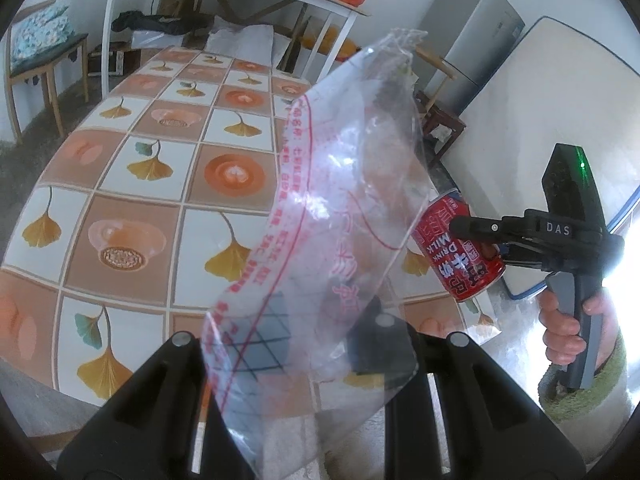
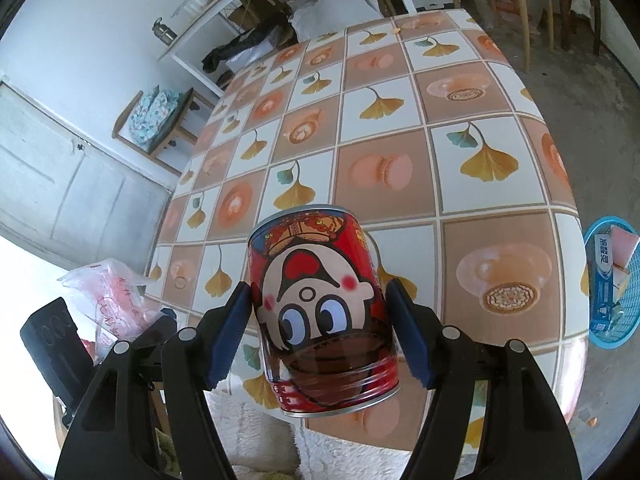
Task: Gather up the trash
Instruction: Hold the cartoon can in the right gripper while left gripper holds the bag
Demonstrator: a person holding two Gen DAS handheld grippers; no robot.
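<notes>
A clear bag [image 1: 320, 240] with red print is gripped at its lower end by the left tool [image 1: 316, 344], whose jaws are nearly closed on the plastic. In the left wrist view the bag is raised toward 12 o'clock, above the bench [image 1: 140, 168], and its upper end is seen crumpled and loose. The bench is covered by a cloth of orange and white squares with ginkgo leaves and bowls.

A red can [image 2: 320, 304] is clamped between the blue pads [image 2: 226, 332] of the right tool [image 2: 320, 336], with its cartoon face turned upside down to the camera. In the right wrist view the can is held off the bench, over its near edge. In the left wrist view the same can [image 1: 460, 248] is seen at 3 o'clock, just beside the bag's right edge, held by the right tool [image 1: 472, 236]; whether can and bag touch cannot be told. The tool's grey handle is wrapped by a hand [image 1: 560, 328].

In the right wrist view the bag [image 2: 112, 296] and the left tool's black body are seen at 9 o'clock. A blue basket [image 2: 624, 344] with packets inside is seen on the floor at 3 o'clock, beside the bench.
</notes>
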